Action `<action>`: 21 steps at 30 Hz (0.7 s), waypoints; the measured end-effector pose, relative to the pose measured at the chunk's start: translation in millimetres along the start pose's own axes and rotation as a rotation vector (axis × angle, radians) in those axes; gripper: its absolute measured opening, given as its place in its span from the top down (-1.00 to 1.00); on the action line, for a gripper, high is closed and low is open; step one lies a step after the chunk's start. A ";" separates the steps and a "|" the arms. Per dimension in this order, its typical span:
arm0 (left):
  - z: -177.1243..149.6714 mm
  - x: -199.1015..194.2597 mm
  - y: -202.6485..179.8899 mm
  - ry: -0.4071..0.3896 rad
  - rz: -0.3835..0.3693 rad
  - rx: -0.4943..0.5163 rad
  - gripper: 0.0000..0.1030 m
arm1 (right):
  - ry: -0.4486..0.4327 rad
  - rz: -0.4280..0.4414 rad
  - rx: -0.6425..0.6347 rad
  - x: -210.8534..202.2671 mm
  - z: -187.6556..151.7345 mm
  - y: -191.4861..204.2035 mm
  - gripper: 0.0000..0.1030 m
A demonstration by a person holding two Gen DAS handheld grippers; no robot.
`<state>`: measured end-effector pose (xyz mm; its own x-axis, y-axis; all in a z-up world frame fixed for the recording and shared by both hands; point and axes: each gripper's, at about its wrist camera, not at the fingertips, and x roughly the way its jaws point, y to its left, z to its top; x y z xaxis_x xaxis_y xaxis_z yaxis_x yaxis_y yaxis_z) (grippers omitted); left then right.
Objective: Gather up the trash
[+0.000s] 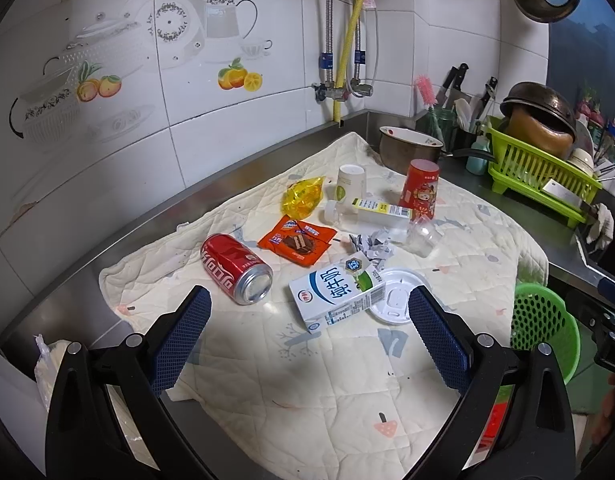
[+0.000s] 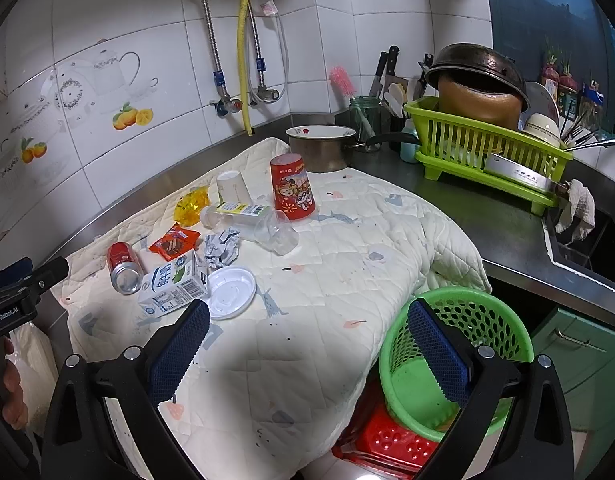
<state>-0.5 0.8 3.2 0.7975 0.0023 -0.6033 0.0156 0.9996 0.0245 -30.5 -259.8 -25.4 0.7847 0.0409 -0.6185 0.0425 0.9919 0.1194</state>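
Both grippers hover w/ jaws wide apart, nothing between: left gripper (image 1: 309, 326), right gripper (image 2: 307, 334). Trash scattered on quilted cloth (image 2: 327, 280): coke can (image 1: 236, 268), milk carton (image 1: 337, 296), white lid (image 1: 395, 294), snack wrapper (image 1: 297, 240), crumpled paper (image 2: 222, 247), clear bottle (image 2: 243, 214), red cup (image 2: 292, 187). Green basket (image 2: 483, 320) sits below counter edge.

Risks: can prob rolls if nudged; flat lid hard to pinch, cloth may bunch. Basket bottom partly blocked by right finger; can't tell if empty.
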 end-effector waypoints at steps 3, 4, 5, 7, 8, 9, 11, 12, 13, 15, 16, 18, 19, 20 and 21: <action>0.5 -0.8 -0.6 -0.003 0.000 -0.002 -0.90 | -0.004 0.000 -0.002 -1.1 4.6 2.0 -0.87; 0.8 -1.0 -1.0 -0.004 -0.002 -0.003 -0.90 | -0.004 -0.001 -0.002 -1.1 4.9 2.3 -0.87; 0.7 -1.6 -1.1 -0.005 -0.007 -0.003 -0.90 | -0.004 -0.001 -0.003 -1.0 5.0 2.4 -0.87; 1.0 -1.7 -3.0 -0.006 -0.005 -0.001 -0.90 | -0.006 0.001 -0.003 -1.8 6.7 3.7 -0.87; 1.1 -1.2 -2.2 -0.005 -0.010 -0.002 -0.90 | -0.006 0.001 -0.003 -1.7 7.2 4.6 -0.87; 1.5 -1.0 -1.7 -0.002 -0.010 -0.002 -0.90 | -0.008 0.000 -0.006 -1.9 7.2 5.4 -0.87; 2.3 -0.6 -1.2 -0.002 -0.010 -0.003 -0.90 | -0.013 0.002 -0.007 -4.1 6.3 2.2 -0.87; 2.4 -0.9 -1.7 -0.002 -0.006 -0.003 -0.90 | -0.014 0.004 -0.007 -4.6 5.7 1.4 -0.87; 2.9 -1.4 -2.1 -0.005 -0.005 -0.001 -0.90 | -0.016 0.003 -0.006 -4.8 6.5 1.2 -0.87; 3.2 -2.4 -3.3 -0.010 -0.003 0.004 -0.90 | -0.018 0.003 -0.005 -4.9 6.5 1.9 -0.87; 3.5 -2.4 -3.2 -0.012 -0.003 0.004 -0.90 | -0.018 0.004 -0.005 -4.7 6.5 1.8 -0.87; 3.3 -2.2 -3.4 -0.012 -0.002 0.002 -0.90 | -0.017 0.005 -0.007 -4.9 6.8 2.0 -0.87; 3.0 -2.4 -3.7 -0.012 0.000 0.001 -0.90 | -0.016 0.006 -0.009 -5.1 7.1 2.1 -0.87; 3.1 -2.3 -3.5 -0.012 0.001 0.000 -0.90 | -0.017 0.006 -0.010 -4.8 6.7 2.7 -0.87; 3.0 -2.1 -3.0 -0.011 0.000 -0.001 -0.90 | -0.017 0.006 -0.012 -4.7 6.7 3.2 -0.87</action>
<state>-0.4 -2.3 6.8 0.8039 0.0021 -0.5948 0.0149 0.9996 0.0237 -29.9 -257.7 -16.9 0.7954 0.0447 -0.6045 0.0306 0.9930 0.1137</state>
